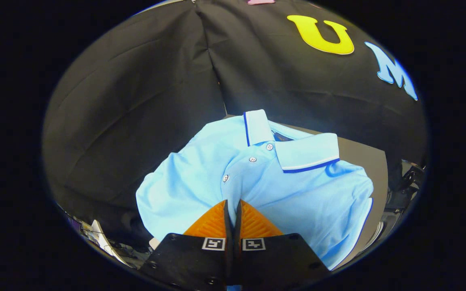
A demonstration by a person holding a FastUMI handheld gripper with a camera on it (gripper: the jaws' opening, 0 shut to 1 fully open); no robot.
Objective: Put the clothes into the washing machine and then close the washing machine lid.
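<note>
A light blue polo shirt [297, 190] with a dark blue trimmed collar and a buttoned placket spreads out just ahead of my fingers, over a grey surface [364, 159]. My gripper [233, 204] is shut, its orange fingers [212, 224] pressed together on the shirt's front fabric just below the lowest button. A sliver of blue cloth shows between the fingers near their base. The shirt's lower part is hidden under the gripper body.
The booth's black cloth wall rises close behind the shirt. Some white and dark clutter [99, 238] lies low to the left of the fingers, and dark equipment [407, 182] stands past the grey surface on the right.
</note>
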